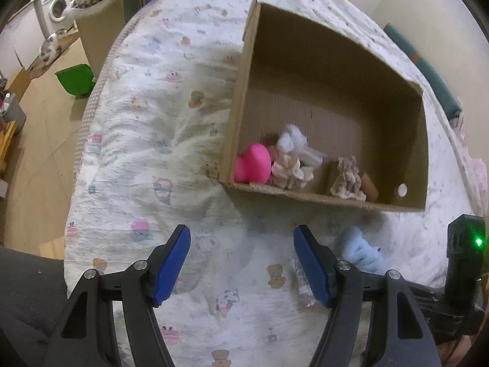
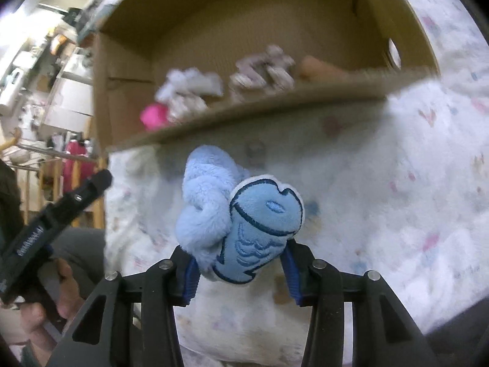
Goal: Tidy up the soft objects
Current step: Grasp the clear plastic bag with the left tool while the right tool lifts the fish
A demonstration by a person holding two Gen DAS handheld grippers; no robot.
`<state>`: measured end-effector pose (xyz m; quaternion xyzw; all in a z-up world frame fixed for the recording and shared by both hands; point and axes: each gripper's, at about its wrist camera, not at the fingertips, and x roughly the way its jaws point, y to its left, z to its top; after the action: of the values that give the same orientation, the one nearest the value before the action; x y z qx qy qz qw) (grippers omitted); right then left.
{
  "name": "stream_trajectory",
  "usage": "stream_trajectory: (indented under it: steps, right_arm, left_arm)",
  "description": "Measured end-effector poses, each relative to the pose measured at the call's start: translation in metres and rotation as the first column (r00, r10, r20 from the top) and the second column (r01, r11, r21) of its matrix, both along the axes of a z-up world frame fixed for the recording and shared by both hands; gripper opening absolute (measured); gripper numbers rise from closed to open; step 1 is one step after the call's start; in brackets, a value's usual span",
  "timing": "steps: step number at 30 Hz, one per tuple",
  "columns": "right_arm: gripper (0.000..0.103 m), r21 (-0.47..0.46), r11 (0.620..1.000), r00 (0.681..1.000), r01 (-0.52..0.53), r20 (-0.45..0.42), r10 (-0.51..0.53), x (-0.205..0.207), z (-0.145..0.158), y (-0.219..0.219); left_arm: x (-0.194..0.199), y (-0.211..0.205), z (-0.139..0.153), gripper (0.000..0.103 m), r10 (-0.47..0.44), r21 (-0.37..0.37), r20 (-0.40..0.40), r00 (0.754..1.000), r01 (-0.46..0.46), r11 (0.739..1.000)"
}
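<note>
A light blue plush toy (image 2: 244,223) with a fluffy tail lies on the printed bed sheet (image 2: 382,198) in front of an open cardboard box (image 2: 244,113). My right gripper (image 2: 240,258) is shut on it, a blue pad pressing on each side. In the left wrist view the same blue toy (image 1: 360,250) shows at the lower right. My left gripper (image 1: 241,235) hangs open over the sheet (image 1: 146,153) with nothing between its fingers. Inside the box (image 1: 305,197) lie a pink heart plush (image 1: 253,165), a white and beige plush (image 1: 290,159) and a beige patterned plush (image 1: 348,180).
A small clear-wrapped item (image 1: 301,275) lies by the left gripper's right finger. A brown cylinder (image 1: 369,188) sits in the box corner. Off the bed's left edge are a green bin (image 1: 76,79) on the floor and a washing machine (image 1: 58,6). A hand (image 2: 67,290) holds the left gripper.
</note>
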<state>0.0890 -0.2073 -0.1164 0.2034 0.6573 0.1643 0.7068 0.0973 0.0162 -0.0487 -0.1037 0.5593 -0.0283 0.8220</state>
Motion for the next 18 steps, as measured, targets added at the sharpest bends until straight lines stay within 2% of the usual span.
stream_trajectory:
  steps: [3,5,8,12,15,16,17,18]
  right_arm:
    - [0.048,0.06,0.998,1.0,-0.004,0.018,0.003,0.001,0.003,0.006]
    - [0.048,0.089,0.996,0.999,-0.001,0.045,-0.003,0.004,0.008,0.007]
    - [0.048,0.135,0.99,0.997,0.028,0.068,-0.037,0.008,0.013,0.003]
    - [0.048,0.223,0.974,0.997,0.032,0.06,-0.046,0.008,0.013,0.001]
    - [0.048,0.25,0.968,0.997,0.03,0.063,-0.047,0.008,0.014,0.002]
    - [0.048,0.245,0.969,0.997,0.032,0.063,-0.049,0.009,0.013,0.001]
    - [0.048,0.24,0.97,0.997,0.034,0.06,-0.05,0.01,0.012,0.001]
    - [0.048,0.237,0.971,0.997,0.038,0.055,-0.053,0.01,0.012,0.002]
  left_arm:
    - [0.001,-0.003,-0.01,0.067,-0.022,-0.03,-0.049,0.999,0.02,0.999]
    - [0.0,0.0,-0.018,0.067,-0.022,-0.099,-0.096,0.995,0.012,0.995]
    - [-0.003,0.006,-0.022,0.067,-0.018,-0.195,-0.122,0.992,-0.006,0.981]
    - [-0.003,0.005,-0.03,0.067,-0.043,-0.368,-0.166,0.985,-0.022,0.929]
    - [-0.003,-0.001,-0.031,0.067,-0.067,-0.428,-0.172,0.983,-0.013,0.904]
    - [-0.003,-0.003,-0.03,0.058,-0.075,-0.442,-0.165,0.983,-0.006,0.897]
    - [-0.004,-0.005,-0.027,0.03,-0.083,-0.448,-0.148,0.986,0.009,0.894]
    - [-0.004,-0.008,-0.025,0.017,-0.095,-0.428,-0.138,0.986,0.027,0.903]
